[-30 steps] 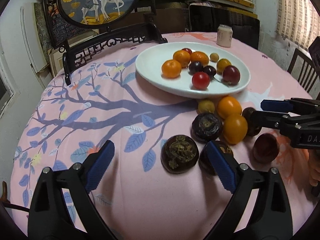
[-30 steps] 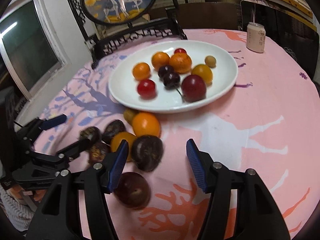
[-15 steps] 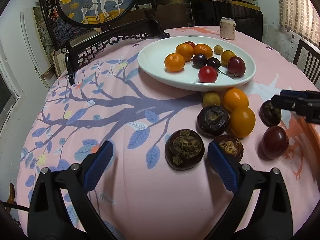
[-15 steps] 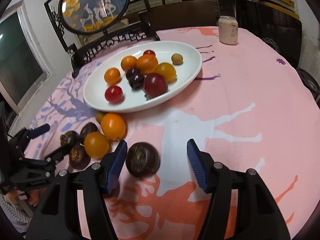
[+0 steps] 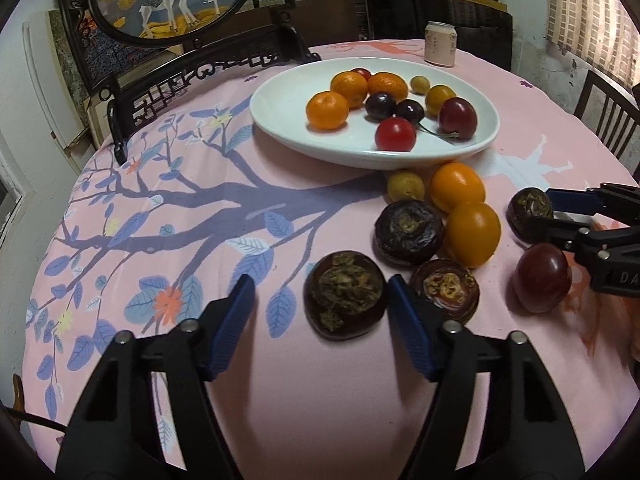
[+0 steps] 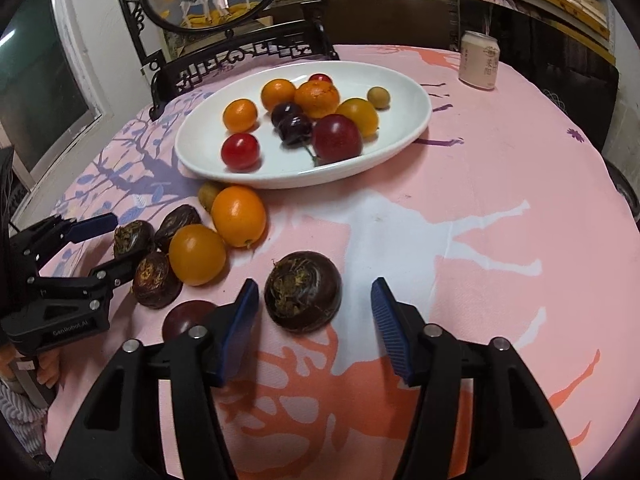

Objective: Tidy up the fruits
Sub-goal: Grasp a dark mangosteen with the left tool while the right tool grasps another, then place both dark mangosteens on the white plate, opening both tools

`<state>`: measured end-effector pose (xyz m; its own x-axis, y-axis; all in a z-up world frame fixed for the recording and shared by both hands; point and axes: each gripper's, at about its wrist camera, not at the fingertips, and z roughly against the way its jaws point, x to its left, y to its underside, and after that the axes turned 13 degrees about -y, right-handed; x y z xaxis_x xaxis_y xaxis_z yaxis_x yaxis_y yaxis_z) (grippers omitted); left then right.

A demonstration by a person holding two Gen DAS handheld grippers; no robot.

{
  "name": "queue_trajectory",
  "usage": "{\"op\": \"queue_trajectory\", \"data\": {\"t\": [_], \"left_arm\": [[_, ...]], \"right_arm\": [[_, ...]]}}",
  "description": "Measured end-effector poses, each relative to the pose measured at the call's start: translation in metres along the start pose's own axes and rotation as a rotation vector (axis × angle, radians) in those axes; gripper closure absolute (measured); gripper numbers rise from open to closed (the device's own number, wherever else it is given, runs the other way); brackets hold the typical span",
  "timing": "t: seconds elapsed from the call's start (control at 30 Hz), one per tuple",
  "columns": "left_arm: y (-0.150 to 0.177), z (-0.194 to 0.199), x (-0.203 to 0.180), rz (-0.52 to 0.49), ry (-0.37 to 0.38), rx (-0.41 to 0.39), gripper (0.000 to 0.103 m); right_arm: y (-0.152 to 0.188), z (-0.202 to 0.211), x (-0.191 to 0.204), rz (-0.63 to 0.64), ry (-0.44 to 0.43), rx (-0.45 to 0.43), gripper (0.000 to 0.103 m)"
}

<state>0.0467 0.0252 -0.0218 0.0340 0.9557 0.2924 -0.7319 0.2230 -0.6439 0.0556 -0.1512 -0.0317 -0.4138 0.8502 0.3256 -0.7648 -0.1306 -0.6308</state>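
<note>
Two dark round fruits sit between spread blue fingers, one for each gripper; the right gripper (image 6: 312, 312) is spread wide with a dark brown fruit (image 6: 303, 291) lying on the pink tablecloth (image 6: 500, 208) between its pads, not squeezed; the left gripper (image 5: 320, 320) is spread too, and a rough dark fruit (image 5: 345, 294) sits between its pads, very close to the right-hand one; I cannot tell if that pad touches it. Just beside it lie two more dark fruits (image 5: 409, 231), two orange fruits (image 5: 473, 233), a small yellow-brown fruit (image 5: 405, 186) and a dark red plum (image 5: 542, 282), all on the cloth near the front rim of the white plate (image 5: 280, 108); the plate holds small oranges (image 5: 327, 110), dark cherries (image 5: 380, 106), a red tomato (image 5: 395, 134) and a red plum (image 5: 458, 117). A pale drink can (image 6: 479, 60) stands on the far side of the table, well apart from the plate; a dark carved chair (image 6: 240, 60) stands behind the table.
</note>
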Motion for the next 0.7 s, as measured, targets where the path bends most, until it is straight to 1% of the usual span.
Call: {"op": "queue_trajectory", "data": {"t": [0.03,0.07,0.1,0.23,0.3,0.37,0.47,0.53,0.6,0.7], "left_arm": [[0.0,0.0,-0.001,-0.003,0.013,0.0,0.044],[-0.001,-0.001,-0.002,-0.005,0.027,0.002,0.054],[-0.001,-0.002,-0.003,-0.006,0.057,0.008,0.06],[-0.002,-0.002,-0.004,0.0,0.074,0.007,0.06],[-0.003,0.0,-0.001,0.01,0.065,-0.007,0.06],[-0.009,0.006,0.003,0.026,0.044,-0.037,0.06],[-0.038,0.013,0.013,0.062,0.037,-0.078,0.06],[-0.057,0.012,0.016,0.077,0.019,-0.096,0.06],[-0.08,0.006,0.015,0.09,0.018,-0.102,0.06],[-0.103,-0.012,0.009,0.115,0.014,-0.092,0.06]], "right_arm": [[0.0,-0.001,0.002,0.009,-0.002,-0.002,0.057],[0.0,-0.001,0.002,0.015,-0.012,0.001,0.062],[0.0,-0.001,0.002,0.016,-0.015,0.0,0.063],[0.0,0.0,0.002,0.016,-0.032,-0.006,0.063],[-0.002,0.005,0.001,0.013,-0.04,-0.028,0.063],[-0.007,0.014,-0.003,-0.011,-0.06,-0.074,0.063],[-0.026,0.03,-0.01,-0.055,-0.097,-0.15,0.063],[-0.042,0.033,-0.011,-0.062,-0.095,-0.172,0.063],[-0.062,0.028,-0.011,-0.059,-0.099,-0.175,0.063],[-0.083,0.007,-0.007,-0.052,-0.112,-0.145,0.063]]}}
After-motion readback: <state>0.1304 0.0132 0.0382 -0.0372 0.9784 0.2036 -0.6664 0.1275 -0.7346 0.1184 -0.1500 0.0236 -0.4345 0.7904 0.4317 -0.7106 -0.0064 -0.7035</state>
